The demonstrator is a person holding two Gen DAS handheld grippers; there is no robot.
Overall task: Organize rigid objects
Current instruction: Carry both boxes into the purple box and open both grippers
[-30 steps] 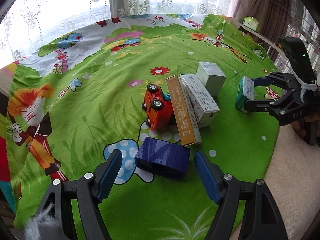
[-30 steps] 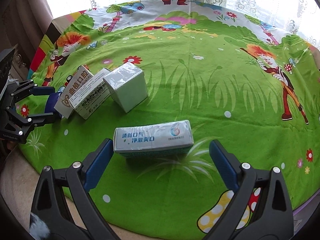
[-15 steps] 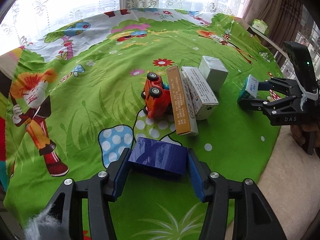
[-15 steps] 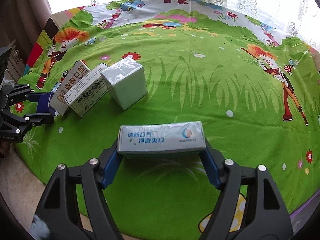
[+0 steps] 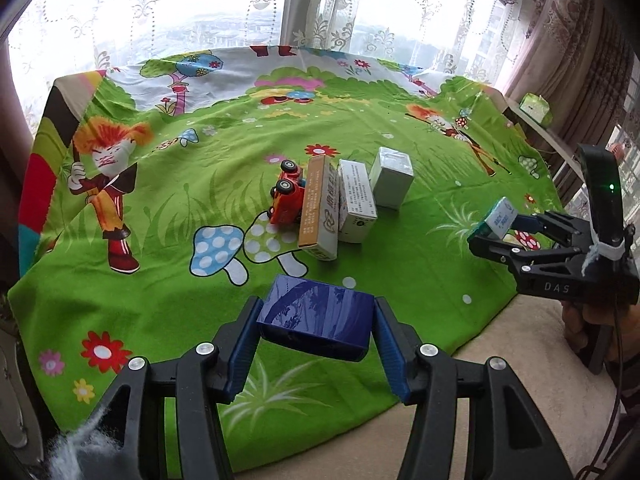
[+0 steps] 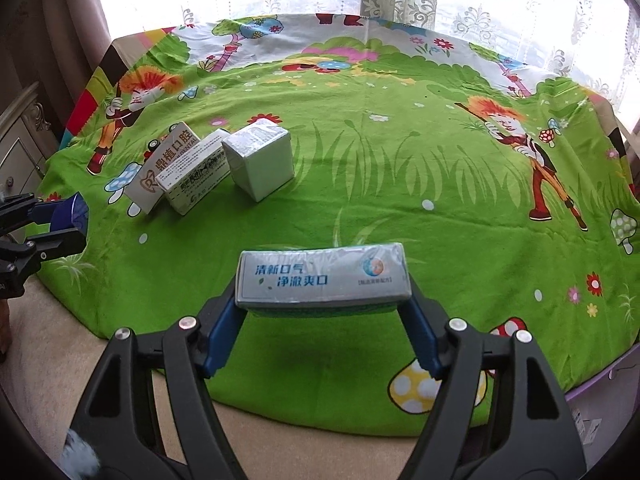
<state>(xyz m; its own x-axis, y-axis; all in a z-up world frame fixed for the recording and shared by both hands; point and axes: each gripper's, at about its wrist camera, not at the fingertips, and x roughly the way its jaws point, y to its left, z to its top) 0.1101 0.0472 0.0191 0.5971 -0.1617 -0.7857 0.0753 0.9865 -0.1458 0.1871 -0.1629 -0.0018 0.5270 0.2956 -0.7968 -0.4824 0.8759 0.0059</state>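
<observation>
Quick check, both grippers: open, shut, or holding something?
Left gripper: shut on the dark blue box.
Right gripper: shut on the silver toothpaste box.

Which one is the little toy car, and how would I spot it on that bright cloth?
Find the green cartoon cloth and the row of boxes near its middle. The toy car lies tipped on its side against the orange-edged box at the row's left end. It is the only red, wheeled thing there.
</observation>
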